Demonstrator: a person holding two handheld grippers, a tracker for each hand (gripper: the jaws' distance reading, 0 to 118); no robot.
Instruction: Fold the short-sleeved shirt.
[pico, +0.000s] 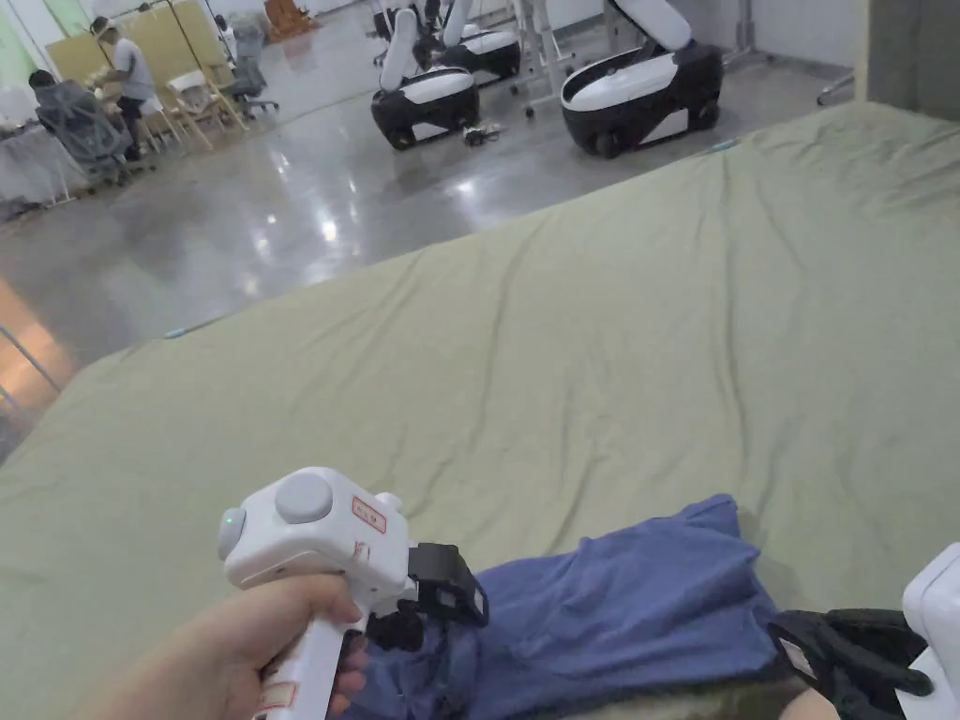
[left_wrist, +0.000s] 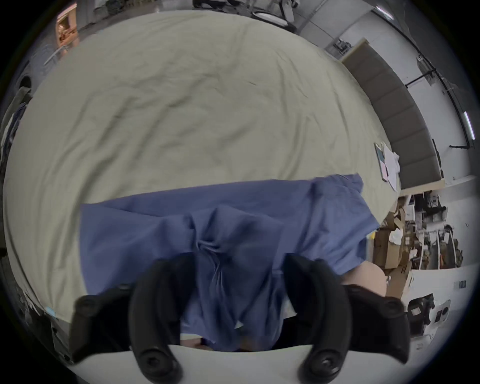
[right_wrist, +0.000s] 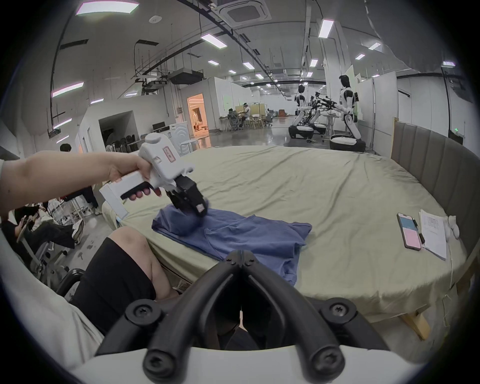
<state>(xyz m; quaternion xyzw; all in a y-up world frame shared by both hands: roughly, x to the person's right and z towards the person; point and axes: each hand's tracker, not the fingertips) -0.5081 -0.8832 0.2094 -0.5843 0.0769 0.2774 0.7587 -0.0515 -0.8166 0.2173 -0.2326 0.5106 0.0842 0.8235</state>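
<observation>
Head view: the blue shirt (pico: 619, 609) lies crumpled at the near edge of the bed (pico: 581, 375), right in front of me. My left gripper (pico: 427, 609), held in my left hand (pico: 272, 647), is down on the shirt's left end. In the left gripper view its jaws stand wide apart with a gathered bunch of blue cloth between them, and I cannot tell whether they press it. My right gripper (right_wrist: 242, 256) hovers off the bed's near edge, by the shirt's right end, jaws closed tip to tip on nothing. Far right of the shirt, near the headboard (right_wrist: 436, 166), lie a phone (right_wrist: 409, 231) and papers (right_wrist: 432, 235).
</observation>
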